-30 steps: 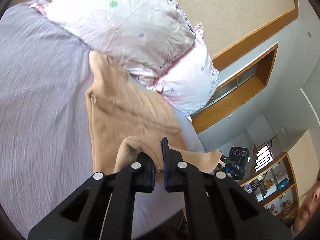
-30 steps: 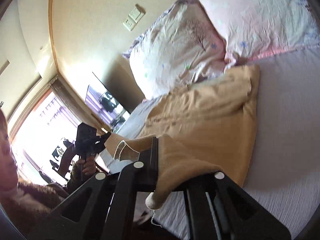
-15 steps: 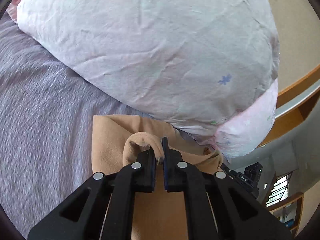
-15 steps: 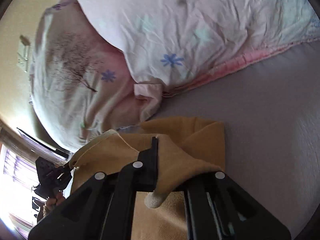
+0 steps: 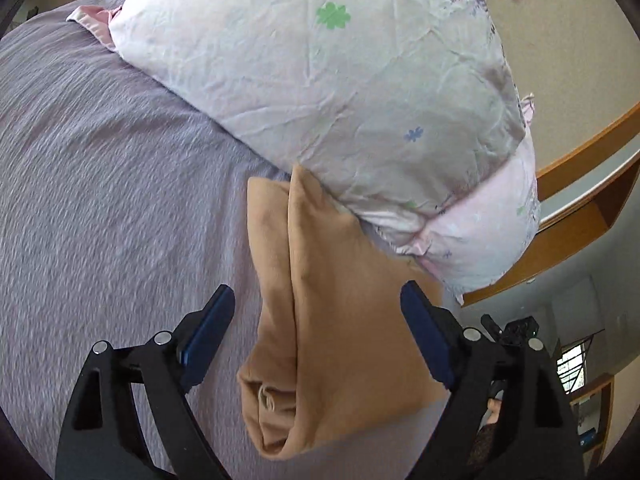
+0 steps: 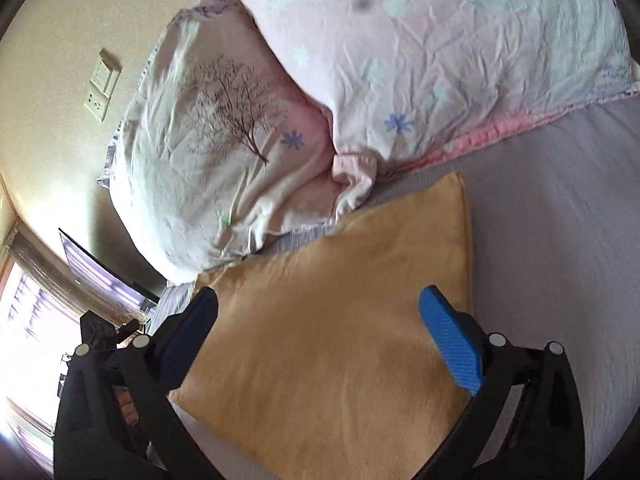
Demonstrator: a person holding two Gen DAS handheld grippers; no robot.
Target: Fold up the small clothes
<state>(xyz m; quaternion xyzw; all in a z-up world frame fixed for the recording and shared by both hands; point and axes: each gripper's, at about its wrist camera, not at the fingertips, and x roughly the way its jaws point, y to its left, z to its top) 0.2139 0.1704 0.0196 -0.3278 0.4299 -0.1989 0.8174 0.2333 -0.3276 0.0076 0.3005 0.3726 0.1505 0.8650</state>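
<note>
A tan garment [image 5: 332, 320] lies folded on the purple bedsheet [image 5: 100, 200], its far corner touching the pillows. It also shows in the right wrist view [image 6: 340, 340] as a flat folded panel. My left gripper [image 5: 318, 300] is open and empty, its blue-padded fingers spread on either side of the garment, just above it. My right gripper [image 6: 320, 308] is open and empty too, hovering over the garment's other end.
Two pale floral pillows [image 5: 340, 80] [image 6: 400, 60] lie against the wall right behind the garment. A wooden shelf [image 5: 580, 208] runs along the wall at the right. The other gripper [image 6: 104, 332] and a bright window [image 6: 24, 340] show at the left.
Both grippers carried the garment's near edge over to the far edge by the pillows, then let go and opened. The garment now lies folded in half, and both grippers have drawn back a little.
</note>
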